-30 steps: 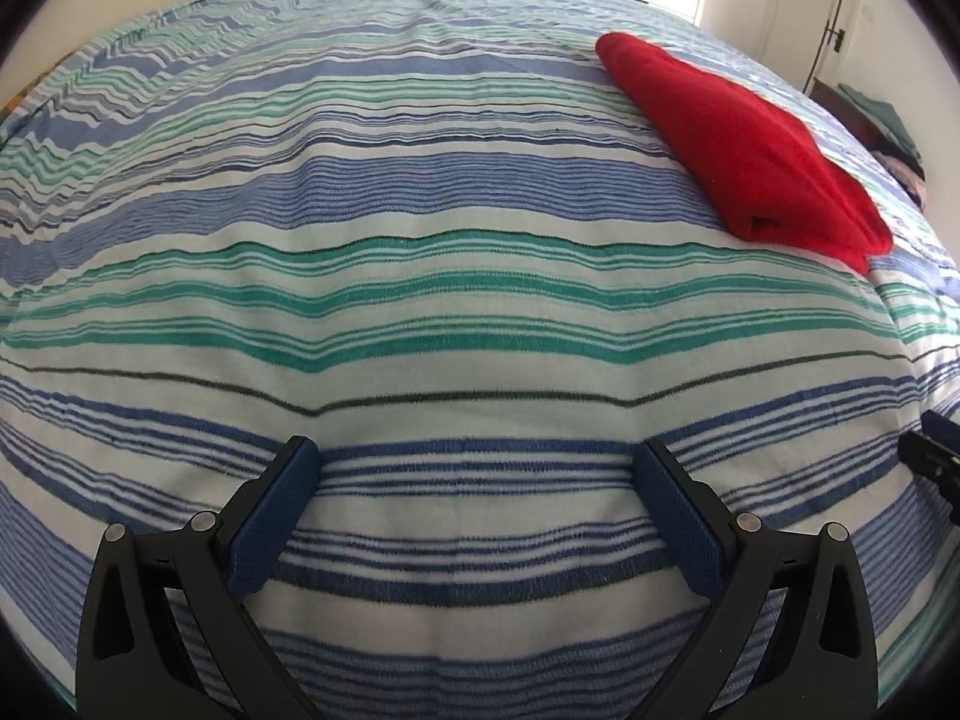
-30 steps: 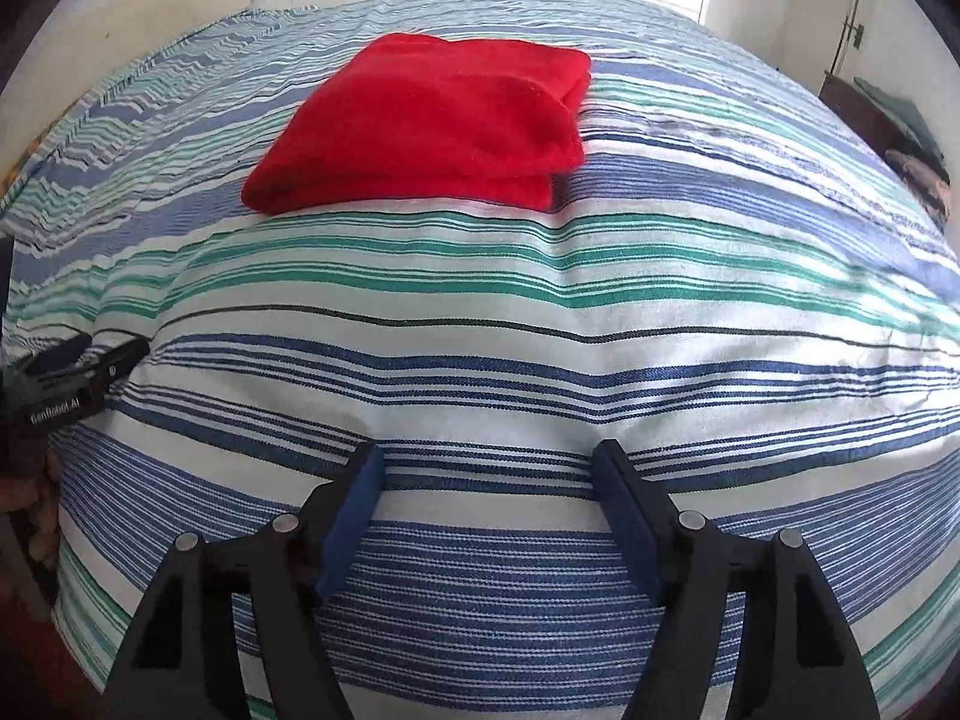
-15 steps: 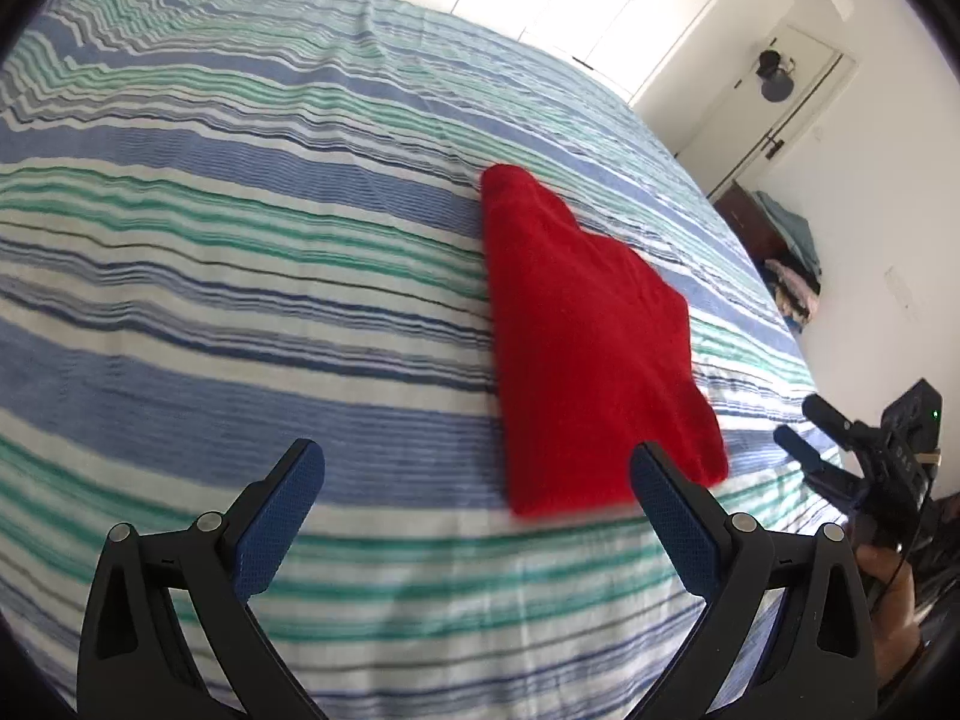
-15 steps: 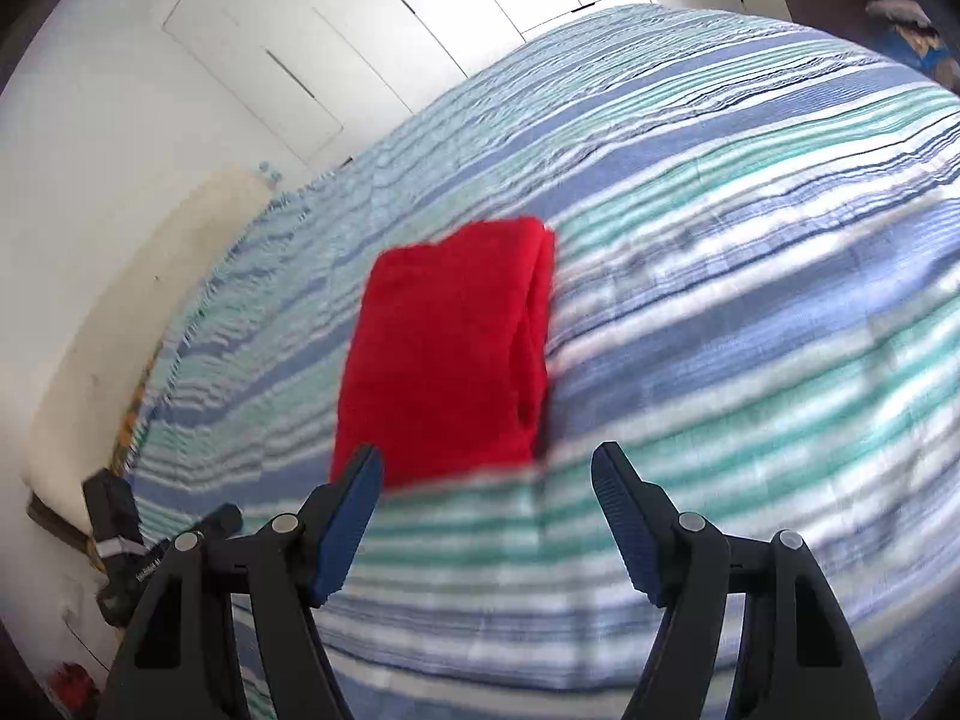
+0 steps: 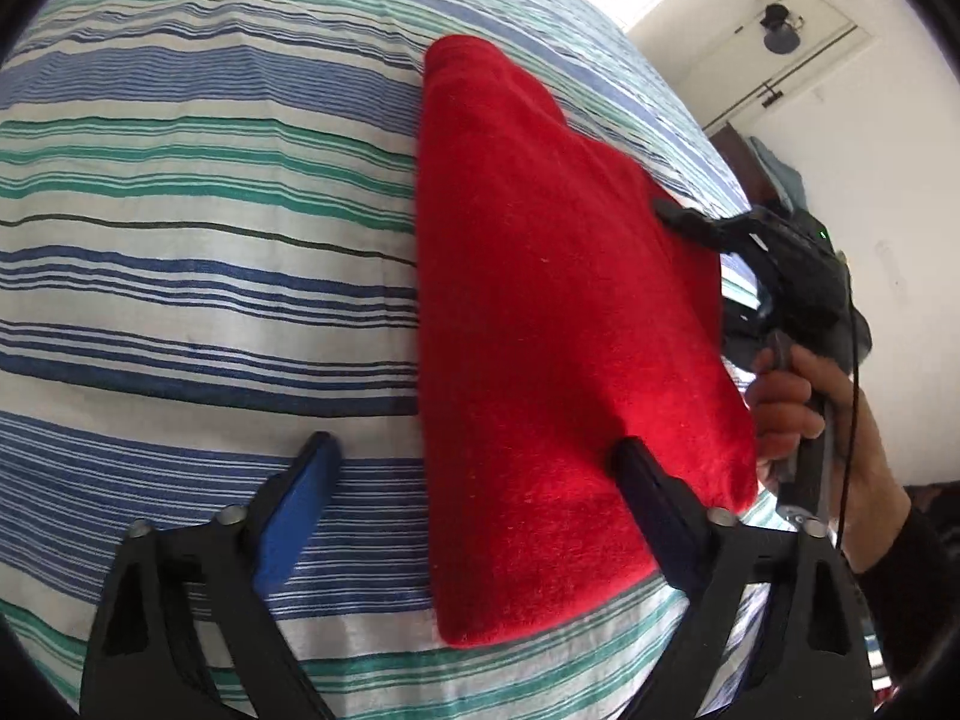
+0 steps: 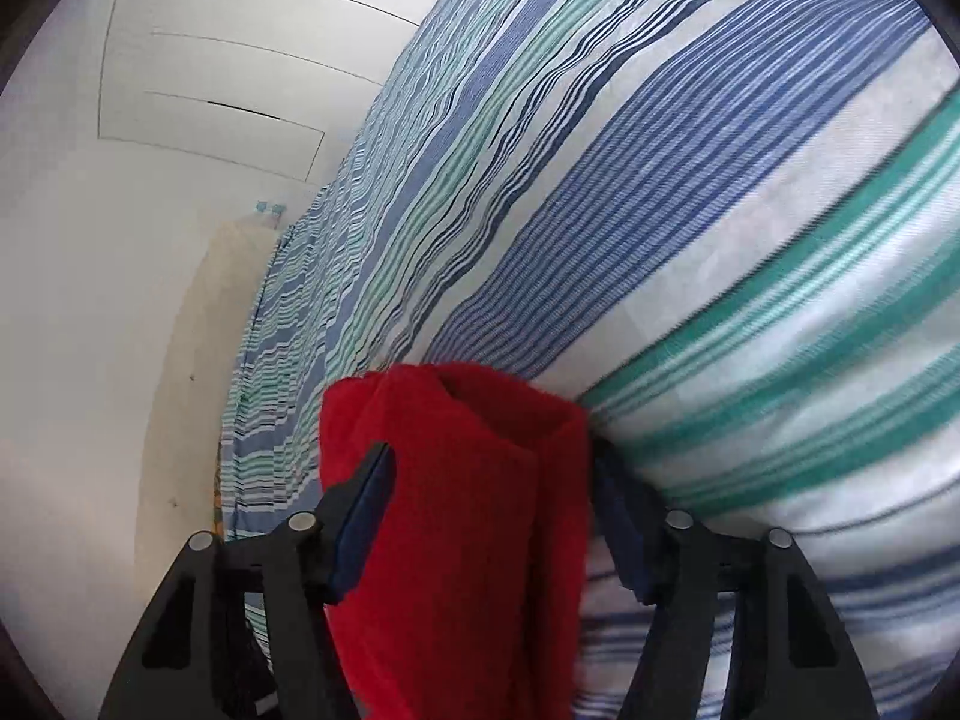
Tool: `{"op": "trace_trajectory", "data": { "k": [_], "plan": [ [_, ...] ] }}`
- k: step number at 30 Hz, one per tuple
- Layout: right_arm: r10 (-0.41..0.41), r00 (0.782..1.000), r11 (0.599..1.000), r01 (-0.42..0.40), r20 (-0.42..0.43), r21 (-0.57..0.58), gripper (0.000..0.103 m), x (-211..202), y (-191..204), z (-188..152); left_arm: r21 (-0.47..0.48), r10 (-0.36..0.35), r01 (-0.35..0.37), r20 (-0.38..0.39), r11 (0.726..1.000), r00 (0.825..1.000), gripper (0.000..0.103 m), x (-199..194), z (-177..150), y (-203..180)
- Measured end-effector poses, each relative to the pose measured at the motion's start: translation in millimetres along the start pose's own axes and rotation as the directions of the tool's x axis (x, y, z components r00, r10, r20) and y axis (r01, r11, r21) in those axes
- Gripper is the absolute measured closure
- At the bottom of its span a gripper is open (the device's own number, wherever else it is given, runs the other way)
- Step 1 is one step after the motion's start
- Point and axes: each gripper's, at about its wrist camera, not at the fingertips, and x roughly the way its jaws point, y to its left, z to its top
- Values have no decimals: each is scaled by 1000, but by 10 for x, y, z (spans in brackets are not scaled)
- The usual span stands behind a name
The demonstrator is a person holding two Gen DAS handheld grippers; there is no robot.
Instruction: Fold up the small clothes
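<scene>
A folded red cloth (image 5: 552, 324) lies on the striped bedspread (image 5: 198, 252). In the left wrist view my left gripper (image 5: 474, 480) is open; its right finger rests over the cloth's near end, its left finger over bare bedspread. The right gripper (image 5: 708, 228), held in a hand, reaches the cloth's far right edge. In the right wrist view the right gripper (image 6: 492, 504) is open with the thick folded edge of the red cloth (image 6: 468, 528) between its fingers, one finger above the cloth and the other down by the bedspread (image 6: 750, 240).
White wardrobe doors (image 6: 198, 60) and a cream headboard (image 6: 180, 360) stand beyond the bed. A door and a dark dresser with clothes (image 5: 774, 174) are at the right wall.
Both grippers have moved in from the bed's near edge to the red cloth. The right gripper now straddles its folded edge; the left one has come over its near end.
</scene>
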Motion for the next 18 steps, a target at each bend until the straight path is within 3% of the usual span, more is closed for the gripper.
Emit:
{"op": "trace_trajectory", "data": {
  "k": [1, 2, 3, 6, 8, 12, 18],
  "plan": [
    [-7, 999, 1000, 7, -37, 1, 64, 83, 14, 24, 5, -23, 23, -30, 1000, 999, 63, 42, 0, -24],
    [-62, 996, 998, 61, -63, -26, 85, 142, 49, 19, 1, -22, 22, -47, 1000, 999, 80, 59, 3, -53],
    [-125, 990, 990, 120, -61, -76, 87, 182, 122, -6, 8, -2, 3, -34, 1000, 999, 87, 24, 4, -87],
    [-274, 961, 915, 269, 27, -301, 89, 143, 520, -97, 42, 38, -38, 3, 998, 999, 91, -134, 7, -229],
    [-310, 947, 851, 316, 85, -419, 90, 67, 794, -186, 57, 54, -55, 33, 997, 998, 91, -267, 5, -323],
    [-282, 945, 781, 327, 168, -532, 91, -142, 1246, -274, 78, 50, -59, 105, 995, 993, 91, -571, 18, -498],
    [-197, 951, 747, 304, 240, -591, 92, -367, 1783, -280, 138, 45, -72, 186, 988, 982, 91, -977, 75, -746]
  ]
}}
